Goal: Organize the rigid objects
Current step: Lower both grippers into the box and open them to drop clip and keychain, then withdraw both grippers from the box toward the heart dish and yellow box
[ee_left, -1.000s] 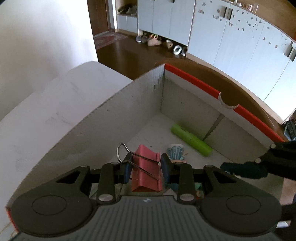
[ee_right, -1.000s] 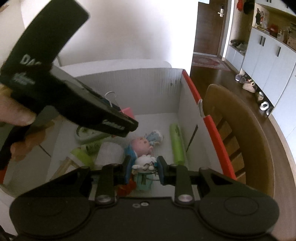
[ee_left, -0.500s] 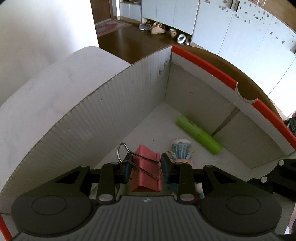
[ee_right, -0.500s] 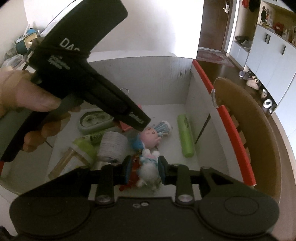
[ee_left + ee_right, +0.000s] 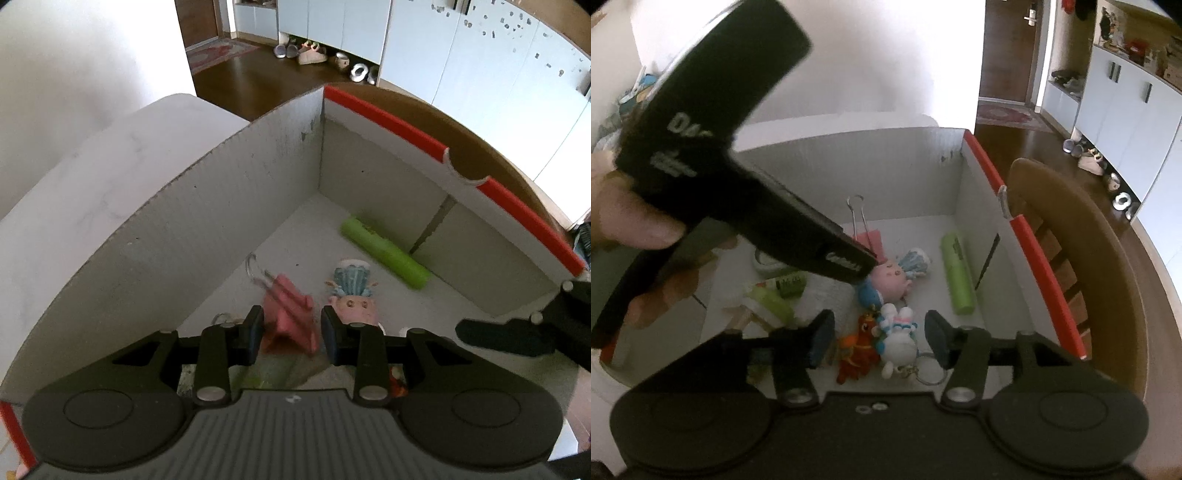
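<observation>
A white cardboard box (image 5: pixel 229 206) with red-edged rims holds everything in sight. Against its right wall lies a green tube (image 5: pixel 956 273), lengthwise along the wall. Near the floor's middle lies a pink pig doll (image 5: pixel 894 275) with a blue-and-white tuft toward the far wall. Nearer the front edge lie a white rabbit keychain (image 5: pixel 899 341), its ring toward the front, and touching its left side a red-orange charm (image 5: pixel 857 354). Toward the left wall sit a white roll (image 5: pixel 827 299), a green-capped bottle (image 5: pixel 768 306) and a round white tin (image 5: pixel 766 262), partly hidden.

The right gripper (image 5: pixel 879 338) hangs over the rabbit with its jaws opening; the pads stand clear on either side, the rabbit lying loose on the floor beneath.

The left gripper (image 5: pixel 290 332) points down into the box. A pink binder clip (image 5: pixel 290 314), blurred and tilted, is between its pads, wire handles toward the far-left wall; the pads appear just off it, though the blur leaves that unsure. A hand (image 5: pixel 631 221) grips that tool.
</observation>
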`<state>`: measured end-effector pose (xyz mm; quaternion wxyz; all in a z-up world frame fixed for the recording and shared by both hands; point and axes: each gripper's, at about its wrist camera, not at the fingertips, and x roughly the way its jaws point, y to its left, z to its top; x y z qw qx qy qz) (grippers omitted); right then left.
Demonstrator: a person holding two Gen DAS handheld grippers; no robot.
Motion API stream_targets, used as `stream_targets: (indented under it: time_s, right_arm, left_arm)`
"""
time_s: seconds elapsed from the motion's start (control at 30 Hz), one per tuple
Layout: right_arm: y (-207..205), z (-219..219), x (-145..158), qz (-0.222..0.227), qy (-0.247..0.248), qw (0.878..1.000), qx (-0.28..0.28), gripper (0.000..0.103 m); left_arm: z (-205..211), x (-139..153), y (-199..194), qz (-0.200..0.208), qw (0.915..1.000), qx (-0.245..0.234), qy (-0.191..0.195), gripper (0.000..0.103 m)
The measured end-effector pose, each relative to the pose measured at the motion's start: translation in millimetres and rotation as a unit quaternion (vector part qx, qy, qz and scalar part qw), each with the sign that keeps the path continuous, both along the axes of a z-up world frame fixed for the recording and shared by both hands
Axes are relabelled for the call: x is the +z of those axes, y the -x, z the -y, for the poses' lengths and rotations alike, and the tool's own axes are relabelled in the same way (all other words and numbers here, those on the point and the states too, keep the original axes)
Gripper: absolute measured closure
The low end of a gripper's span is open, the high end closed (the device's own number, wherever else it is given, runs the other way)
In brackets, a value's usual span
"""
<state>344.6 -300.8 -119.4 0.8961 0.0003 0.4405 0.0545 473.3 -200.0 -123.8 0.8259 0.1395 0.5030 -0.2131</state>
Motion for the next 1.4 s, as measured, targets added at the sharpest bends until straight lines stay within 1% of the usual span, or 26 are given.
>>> stream_targets:
  time_s: [0.03,0.1,0.17,0.27,0.5,0.67,0.87,1.03,1.07,1.1,1.17,1.4]
  right_arm:
    - [1,-1,1,0.001,-0.002,1.000,-0.002,0.048]
    - [3,-1,4,0.004,-0.006,1.000,-0.006,0.047]
    - [6,-1,7,0.007,-0.009,1.000,-0.008,0.045]
    - [9,-1,14,0.014,-0.015,1.000,-0.012,0.040]
    - [21,-3,32,0.032,-0.032,0.999,-0.016,0.036]
    - [33,-7,47,0.047,-0.040,0.998,-0.016,0.026]
    - [51,-23,61,0.064,-0.042,0.997,-0.007,0.024]
    - [62,-43,71,0.077,-0.042,0.996,-0.004,0.017]
    - [64,-46,73,0.078,-0.042,0.996,-0.003,0.017]
    - [66,-50,75,0.080,-0.043,0.996,-0.002,0.016]
    - [70,-58,80,0.085,-0.043,0.995,0.000,0.013]
    - [89,-89,91,0.106,-0.065,0.992,0.006,0.003]
  left_arm:
    - [-1,2,1,0.001,1.0000,0.000,0.002,0.067]
    - [-2,8,7,0.007,0.9999,0.000,0.009,0.052]
    - [-5,15,14,0.019,0.9997,0.001,0.014,0.048]
    - [-10,24,22,0.027,0.9994,0.001,0.021,0.048]
    - [-30,47,42,0.048,0.9981,0.009,0.036,0.048]
    - [-49,63,58,0.062,0.9964,0.018,0.056,0.048]
    - [-71,79,82,0.082,0.9931,0.023,0.081,0.048]
    - [-91,90,102,0.092,0.9907,0.025,0.097,0.048]
    - [-96,91,106,0.094,0.9902,0.025,0.100,0.045]
    - [-101,94,110,0.097,0.9896,0.027,0.102,0.039]
    - [-111,98,118,0.106,0.9883,0.027,0.106,0.036]
    - [-157,108,147,0.135,0.9844,0.045,0.103,0.036]
